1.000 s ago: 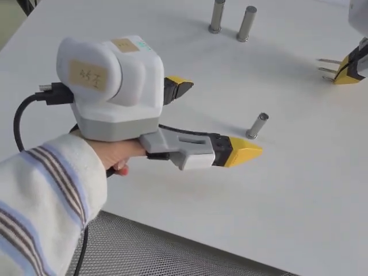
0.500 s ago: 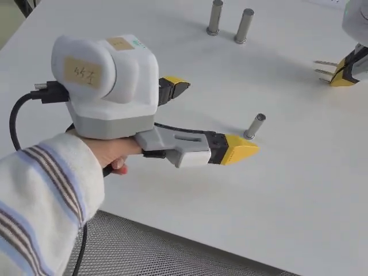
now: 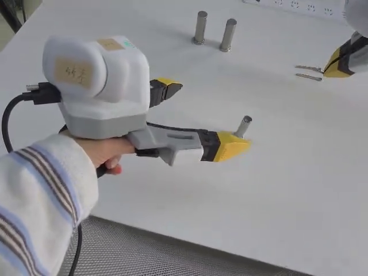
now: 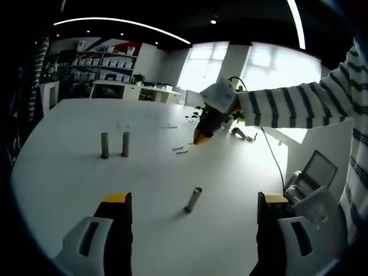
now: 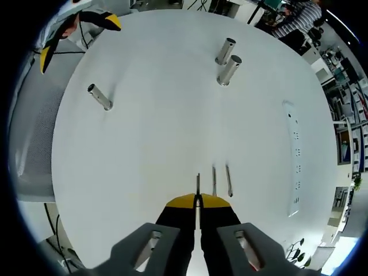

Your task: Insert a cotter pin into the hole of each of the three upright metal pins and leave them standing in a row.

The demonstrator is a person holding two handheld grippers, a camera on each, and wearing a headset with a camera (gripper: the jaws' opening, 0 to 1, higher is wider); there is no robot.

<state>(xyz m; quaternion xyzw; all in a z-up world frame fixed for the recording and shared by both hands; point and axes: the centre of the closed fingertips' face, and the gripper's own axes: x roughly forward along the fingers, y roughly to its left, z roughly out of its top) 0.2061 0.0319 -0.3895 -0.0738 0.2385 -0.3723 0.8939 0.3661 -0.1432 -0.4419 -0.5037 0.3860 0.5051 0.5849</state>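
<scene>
- The person's left hand (image 3: 106,154), in a striped sleeve (image 3: 40,195), held the left tool (image 3: 207,115) low over the near part of the white desk (image 3: 276,190).
- The left tool's two yellow-tipped jaws stood wide apart and gripped nothing.
- One metal pin (image 3: 245,125) stood on its base on the desk, just beyond the yellow tip of the nearer jaw. In the left gripper view it sat ahead of the tool, between the lines of the two jaws and clear of both.
- Farther off, to the right, the right tool (image 5: 197,198) was held above the desk with its jaws closed on a cotter pin (image 5: 197,183). The cotter pin's end projected forward from the yellow tips.
- Two loose cotter pins (image 5: 214,181) lay flat on the desk side by side, just beside the gripped one and not touching it.
- At the far side, a pair of metal pins (image 3: 200,27) stood upright, close together but apart, and well away from the single metal pin.
- Whether any metal pin's hole held anything could not be told at this size.
- A white power strip (image 3: 287,4) lay along the desk's far edge.
</scene>
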